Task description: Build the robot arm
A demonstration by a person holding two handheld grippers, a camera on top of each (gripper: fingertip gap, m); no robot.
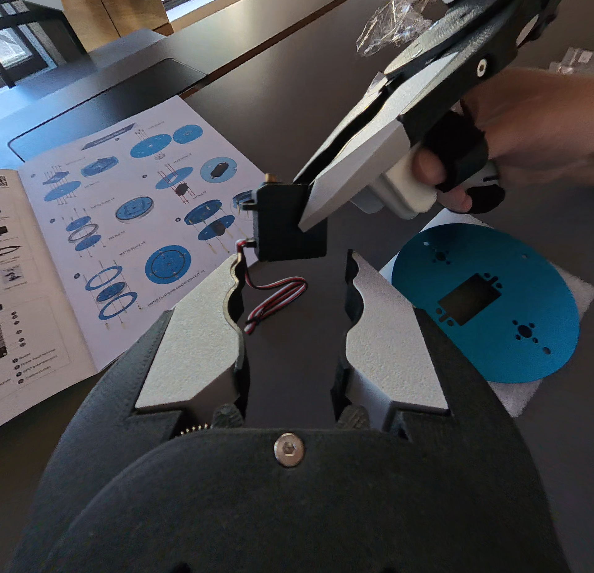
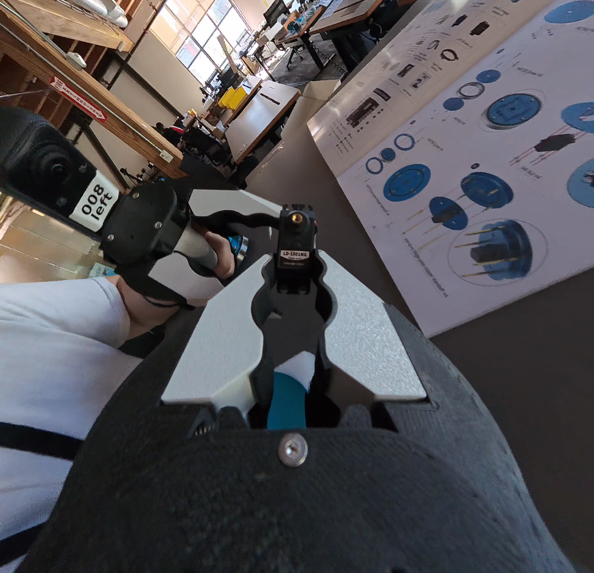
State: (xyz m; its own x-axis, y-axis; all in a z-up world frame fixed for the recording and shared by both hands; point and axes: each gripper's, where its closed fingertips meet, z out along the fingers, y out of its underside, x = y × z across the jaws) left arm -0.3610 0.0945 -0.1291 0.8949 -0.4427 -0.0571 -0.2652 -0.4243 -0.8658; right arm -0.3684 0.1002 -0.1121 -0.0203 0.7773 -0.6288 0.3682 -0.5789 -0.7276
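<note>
- your right gripper (image 2: 294,265) is clamped on a black servo (image 1: 283,223), wire (image 1: 273,303) dangling
- left gripper (image 1: 292,261) gapes wide, holding nothing, just under it
- dark table (image 1: 289,107), manual (image 1: 128,220), blue plate (image 1: 514,316); workshop room behind

Blk grippers (image 1: 291,258) – silver fingers (image 1: 199,319), white sleeve (image 2: 48,326).

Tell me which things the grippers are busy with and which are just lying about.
In hand:
- servo, clamped in the right gripper, its cable trailing to the table
- left gripper, jaws open, just under the servo

Lying about:
- blue plate on white foam
- instruction sheet
- plastic bag
</note>
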